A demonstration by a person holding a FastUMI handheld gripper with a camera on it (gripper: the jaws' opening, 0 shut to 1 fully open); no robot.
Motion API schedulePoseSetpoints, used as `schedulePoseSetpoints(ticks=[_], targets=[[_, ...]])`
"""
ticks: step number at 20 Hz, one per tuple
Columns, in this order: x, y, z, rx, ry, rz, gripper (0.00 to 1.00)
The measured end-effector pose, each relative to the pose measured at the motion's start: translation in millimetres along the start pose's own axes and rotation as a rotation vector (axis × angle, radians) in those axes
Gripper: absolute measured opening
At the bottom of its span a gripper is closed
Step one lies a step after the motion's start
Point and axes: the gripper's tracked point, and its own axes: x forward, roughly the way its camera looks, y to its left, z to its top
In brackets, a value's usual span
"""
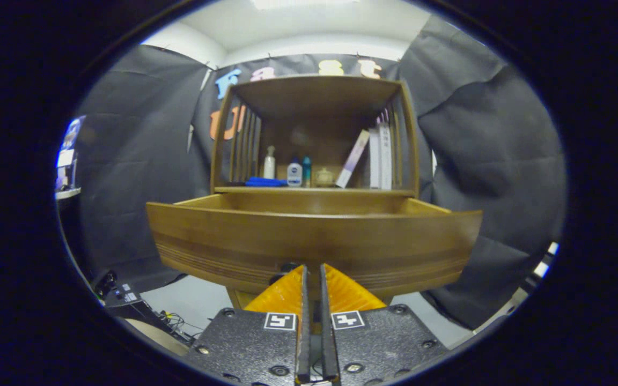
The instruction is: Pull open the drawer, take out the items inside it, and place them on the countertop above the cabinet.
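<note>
The wooden cabinet's drawer [314, 236] stands pulled out toward me, its wide curved front just beyond my fingers. The front panel hides what lies inside. My gripper [313, 266] is low against the drawer front, with its orange fingers [287, 292] nearly together and only a thin slit between them. A small dark knob [287, 266] peeks out right beside the left fingertip; nothing shows between the pads. The countertop [314, 190] is the shelf board above the drawer.
On that shelf stand a white pump bottle [269, 162], a small blue-and-white bottle [294, 174], a teal tube [306, 170], a flat blue item [265, 182] and leaning books [379, 156]. Cables and gear [126, 300] lie on the floor to the left.
</note>
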Motion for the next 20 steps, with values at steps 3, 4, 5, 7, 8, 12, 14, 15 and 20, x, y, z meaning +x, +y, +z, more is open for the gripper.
schedulePoseSetpoints(ticks=[3,4,5,7,8,12,14,15,20], targets=[[-4,11,15,0.067,0.014,0.048,0.14],[0,15,23,0.082,0.031,0.064,0.20],[2,18,33,0.092,0.038,0.080,0.26],[4,22,54,0.105,0.047,0.109,0.47],[7,24,64,0.104,0.050,0.122,0.58],[18,30,89,0.071,0.095,0.153,0.80],[30,29,96,0.063,0.129,0.165,0.80],[37,28,98,0.065,0.152,0.170,0.80],[78,18,106,0.079,0.252,0.185,0.80]])
